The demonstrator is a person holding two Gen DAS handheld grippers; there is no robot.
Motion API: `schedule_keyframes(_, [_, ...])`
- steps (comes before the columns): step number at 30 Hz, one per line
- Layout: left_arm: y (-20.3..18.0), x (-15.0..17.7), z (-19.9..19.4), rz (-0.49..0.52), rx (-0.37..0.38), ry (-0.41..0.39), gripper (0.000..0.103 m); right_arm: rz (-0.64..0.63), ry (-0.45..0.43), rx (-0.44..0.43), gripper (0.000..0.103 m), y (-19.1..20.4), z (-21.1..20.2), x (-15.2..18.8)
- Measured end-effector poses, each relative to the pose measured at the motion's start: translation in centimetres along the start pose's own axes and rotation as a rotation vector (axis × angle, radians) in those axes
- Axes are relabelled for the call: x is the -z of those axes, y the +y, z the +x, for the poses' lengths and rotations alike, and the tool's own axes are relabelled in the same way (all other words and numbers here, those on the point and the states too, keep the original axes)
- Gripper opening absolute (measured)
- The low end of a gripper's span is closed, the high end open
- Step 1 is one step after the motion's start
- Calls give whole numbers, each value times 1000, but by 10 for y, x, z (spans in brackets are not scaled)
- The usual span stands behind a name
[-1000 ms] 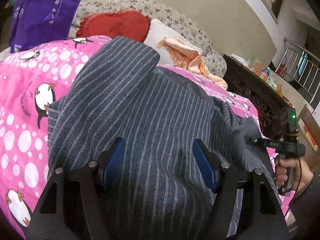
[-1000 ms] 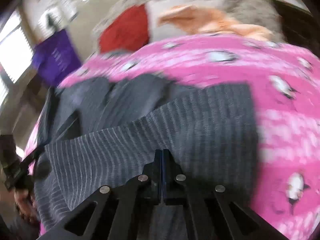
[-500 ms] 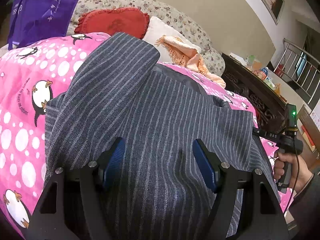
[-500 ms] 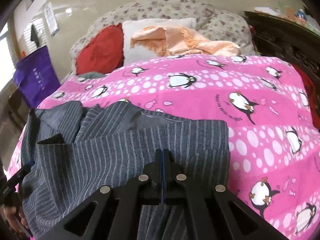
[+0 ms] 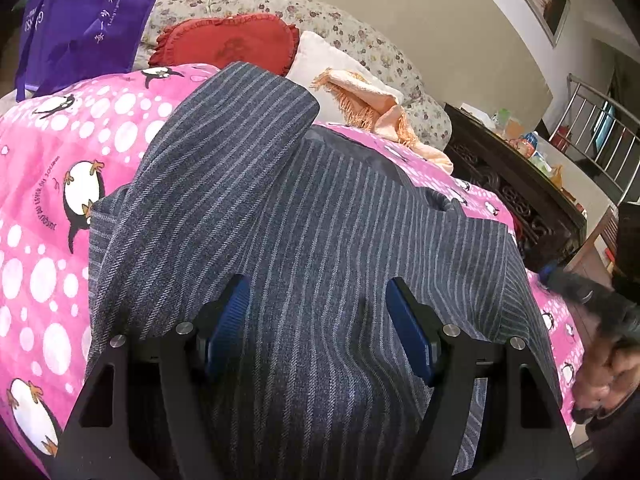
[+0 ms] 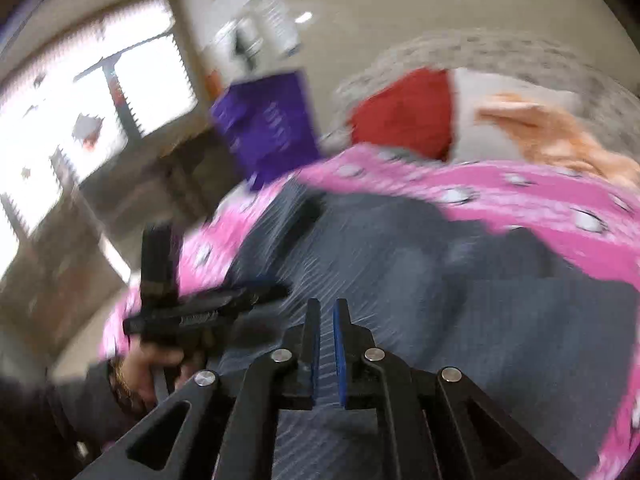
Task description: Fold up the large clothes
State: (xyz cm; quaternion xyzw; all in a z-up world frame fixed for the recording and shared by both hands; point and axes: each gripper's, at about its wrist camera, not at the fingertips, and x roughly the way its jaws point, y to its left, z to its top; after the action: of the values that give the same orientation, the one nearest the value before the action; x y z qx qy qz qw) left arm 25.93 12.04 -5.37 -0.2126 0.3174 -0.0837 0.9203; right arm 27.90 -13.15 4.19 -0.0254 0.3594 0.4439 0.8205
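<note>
The left gripper [image 5: 318, 322] has its jaws spread wide, the two blue pads [image 5: 230, 320] standing well apart over the grey pinstriped garment [image 5: 320, 220]; nothing is pinched between them, and whether the pads touch the cloth below cannot be told. The right gripper [image 6: 325, 344] shows its jaws nearly together with a narrow gap between the blue pads [image 6: 340, 350]; the striped cloth shows through that gap, and the right wrist view is too blurred to settle whether any fabric is caught there. The garment [image 6: 420, 300] lies spread across a pink penguin-print blanket [image 5: 48, 200] on the bed, one folded panel or sleeve laid diagonally over the upper left of the body and a dark lining or collar area visible toward the far edge. In the right wrist view the left hand [image 6: 154, 368] is seen gripping the pistol handle of its tool at the garment's left side; in the left wrist view the right hand [image 5: 608, 376] appears blurred at the right edge. Beyond the blanket stand a red heart-shaped cushion [image 5: 228, 44], a white pillow [image 5: 324, 60] with a peach fringed cloth [image 5: 372, 104] draped on it, and a floral headboard [image 5: 320, 12]. A purple bag [image 5: 84, 16] hangs at upper left. A dark carved cabinet [image 5: 520, 196] stands beside the bed, with small items on its top too small to identify.
</note>
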Motion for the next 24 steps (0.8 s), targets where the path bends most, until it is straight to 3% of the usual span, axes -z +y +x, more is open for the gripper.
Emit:
schedule_keyframes(1, [0, 0, 0, 0, 0, 1, 71, 13, 40, 44, 5, -6, 9, 1])
schedule_keyframes(3, [0, 0, 0, -1, 0, 1, 71, 102, 99, 267, 5, -38, 27, 3])
schedule_keyframes(4, [0, 0, 0, -1, 3, 1, 71, 165, 82, 351, 5, -56, 24, 5])
schedule_keyframes(5, [0, 0, 0, -2, 5, 2, 71, 236, 15, 376, 5, -70, 13, 8])
schedule_keyframes(8, [-1, 1, -1, -2, 5, 3, 71, 331, -166, 334, 6, -76, -36, 19])
schedule_keyframes(10, [-1, 0, -1, -3, 6, 2, 71, 342, -198, 325, 7, -68, -62, 29])
schedule_keyframes(16, [1, 1, -4, -16, 62, -2, 71, 351, -186, 280, 7, -28, -123, 95])
schedule_keyframes(19, [2, 4, -17, -42, 98, -5, 71, 344, -168, 333, 7, -10, -140, 133])
schedule_keyframes(23, [-11, 15, -69, -12, 127, 5, 71, 326, -130, 345, 8, 8, -150, 179])
schedule_keyframes(24, [-12, 22, -91, -2, 130, 3, 72, 328, -126, 333, 13, 11, -152, 187])
